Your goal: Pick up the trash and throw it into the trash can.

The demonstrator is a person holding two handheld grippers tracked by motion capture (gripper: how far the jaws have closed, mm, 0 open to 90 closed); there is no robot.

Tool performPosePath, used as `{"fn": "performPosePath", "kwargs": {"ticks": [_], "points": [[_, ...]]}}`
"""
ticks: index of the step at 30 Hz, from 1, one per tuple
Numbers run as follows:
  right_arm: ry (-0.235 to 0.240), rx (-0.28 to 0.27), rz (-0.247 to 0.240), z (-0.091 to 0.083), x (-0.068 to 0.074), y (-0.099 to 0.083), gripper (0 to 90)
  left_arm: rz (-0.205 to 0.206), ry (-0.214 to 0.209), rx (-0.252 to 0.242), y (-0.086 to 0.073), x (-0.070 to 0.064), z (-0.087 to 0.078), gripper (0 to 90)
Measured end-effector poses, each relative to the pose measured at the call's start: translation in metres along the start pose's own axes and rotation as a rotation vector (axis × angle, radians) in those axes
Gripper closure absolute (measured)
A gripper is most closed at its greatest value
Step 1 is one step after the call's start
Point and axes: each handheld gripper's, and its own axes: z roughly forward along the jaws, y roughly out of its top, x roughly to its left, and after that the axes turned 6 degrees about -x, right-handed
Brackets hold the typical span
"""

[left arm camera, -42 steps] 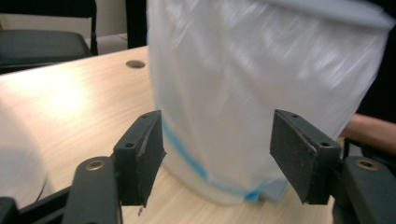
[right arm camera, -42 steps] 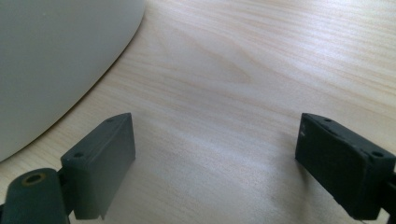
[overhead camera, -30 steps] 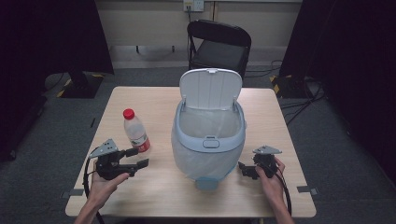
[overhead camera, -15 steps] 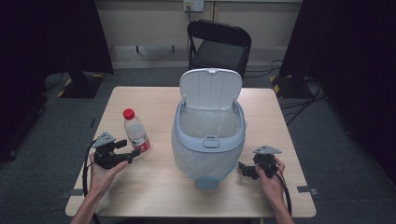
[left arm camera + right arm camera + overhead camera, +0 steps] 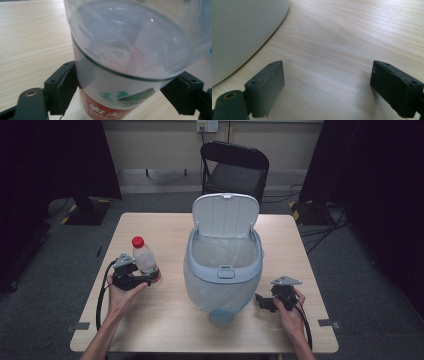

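Note:
A clear plastic bottle (image 5: 145,257) with a red cap and a red label stands upright on the left part of the wooden table (image 5: 165,227). My left gripper (image 5: 150,279) is open, with one jaw on each side of the bottle's lower body. In the left gripper view the bottle (image 5: 120,62) sits between the two black jaws of the left gripper (image 5: 120,92). My right gripper (image 5: 261,301) rests low on the table to the right of the bin, open. In the right gripper view, the right gripper (image 5: 327,82) has only bare wood between its jaws.
A pale blue bin (image 5: 225,270) with a clear liner and a raised white lid (image 5: 226,215) stands mid-table; its wall (image 5: 242,30) curves past the right gripper. A black folding chair (image 5: 235,167) stands behind the table. Dark curtains flank the room.
My left gripper has moved forward and right, from beside the bottle to around its lower body. The right gripper and the bin have stayed still.

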Motion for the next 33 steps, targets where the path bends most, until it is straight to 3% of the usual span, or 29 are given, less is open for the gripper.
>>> {"fn": "performPosePath", "kwargs": {"ticks": [4, 9, 15, 20, 29, 33], "points": [[0.000, 0.000, 0.000, 0.000, 0.000, 0.000, 11.0, 0.003, 0.016, 0.008, -0.002, -0.001, 0.005, 25.8], [-0.001, -0.001, -0.002, 0.000, 0.000, 0.000, 11.0, 0.019, 0.032, 0.015, -0.001, -0.003, 0.005, 28.0], [0.000, 0.000, 0.000, 0.000, 0.000, 0.000, 11.0, 0.003, 0.033, 0.010, -0.001, -0.002, 0.003, 29.0], [0.000, 0.000, 0.000, 0.000, 0.000, 0.000, 10.9, -0.037, 0.021, -0.003, 0.000, -0.001, 0.001, 30.0], [0.000, 0.000, 0.000, 0.000, 0.000, 0.000, 10.9, -0.036, -0.001, -0.027, 0.004, -0.005, -0.008, 30.2], [0.001, 0.000, 0.000, 0.000, 0.000, 0.000, 10.9, -0.056, -0.028, -0.043, 0.008, -0.008, -0.014, 30.1]]}}
